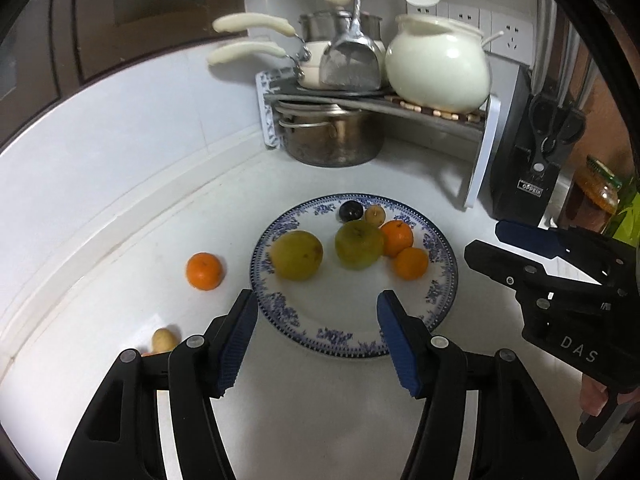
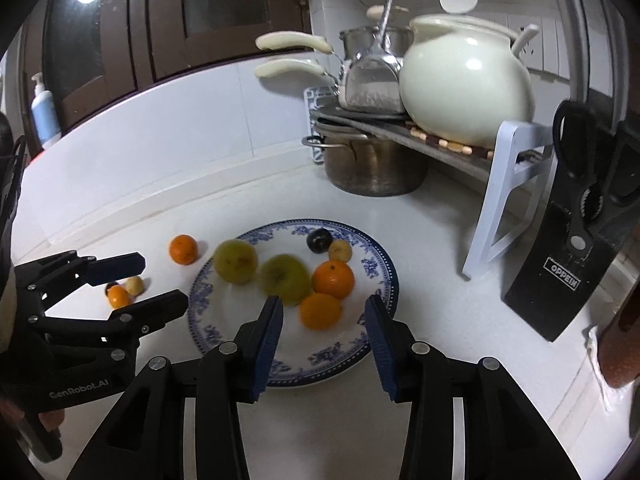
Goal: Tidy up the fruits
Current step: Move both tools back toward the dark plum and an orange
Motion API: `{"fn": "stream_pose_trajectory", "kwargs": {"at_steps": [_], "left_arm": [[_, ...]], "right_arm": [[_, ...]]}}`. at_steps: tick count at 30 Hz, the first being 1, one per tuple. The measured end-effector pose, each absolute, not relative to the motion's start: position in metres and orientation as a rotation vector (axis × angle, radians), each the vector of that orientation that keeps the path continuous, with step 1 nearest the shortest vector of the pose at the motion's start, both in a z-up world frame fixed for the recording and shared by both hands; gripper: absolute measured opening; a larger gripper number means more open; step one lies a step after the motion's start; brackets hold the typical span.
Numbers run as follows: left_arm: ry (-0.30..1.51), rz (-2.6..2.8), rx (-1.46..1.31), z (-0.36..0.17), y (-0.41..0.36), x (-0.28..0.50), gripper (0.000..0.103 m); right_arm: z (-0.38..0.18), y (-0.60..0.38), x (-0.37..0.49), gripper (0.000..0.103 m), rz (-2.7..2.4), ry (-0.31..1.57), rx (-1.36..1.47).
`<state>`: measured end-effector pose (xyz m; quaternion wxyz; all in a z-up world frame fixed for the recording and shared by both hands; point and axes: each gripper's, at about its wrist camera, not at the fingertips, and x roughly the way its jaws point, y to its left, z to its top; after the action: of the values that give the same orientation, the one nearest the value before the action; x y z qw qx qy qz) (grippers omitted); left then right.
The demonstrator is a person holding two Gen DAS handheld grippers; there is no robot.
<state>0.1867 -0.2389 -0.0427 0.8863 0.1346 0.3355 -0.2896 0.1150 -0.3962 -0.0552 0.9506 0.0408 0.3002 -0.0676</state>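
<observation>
Now both my grippers hang empty over the plate, jaws apart.

My left gripper spans the plate's 6 o'clock rim; my right gripper frames an orange without touching it. Two green apples, two oranges, a dark plum and a small yellow fruit sit on the plate. At its 9 o'clock, on the counter, lies a loose orange.
</observation>
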Motion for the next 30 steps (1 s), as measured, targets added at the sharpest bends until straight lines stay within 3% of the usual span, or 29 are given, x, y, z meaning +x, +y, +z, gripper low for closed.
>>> {"fn": "stream_pose_trajectory", "kwargs": {"at_steps": [5,8,30], "left_arm": [[0.665,-0.58,0.266,-0.031,-0.217,0.166,0.064],[0.634,-0.548,0.265,-0.026,-0.203,0.155,0.065],[0.568,-0.403,0.22,-0.01,-0.093,0.115,0.066]], "right_arm": [[-0.045,-0.381,0.1,0.044,-0.114,0.588,0.083],[-0.039,-0.37,0.091,0.051,-0.107,0.569,0.077],[-0.026,-0.271,0.071,0.051,0.038,0.526,0.011]]}}
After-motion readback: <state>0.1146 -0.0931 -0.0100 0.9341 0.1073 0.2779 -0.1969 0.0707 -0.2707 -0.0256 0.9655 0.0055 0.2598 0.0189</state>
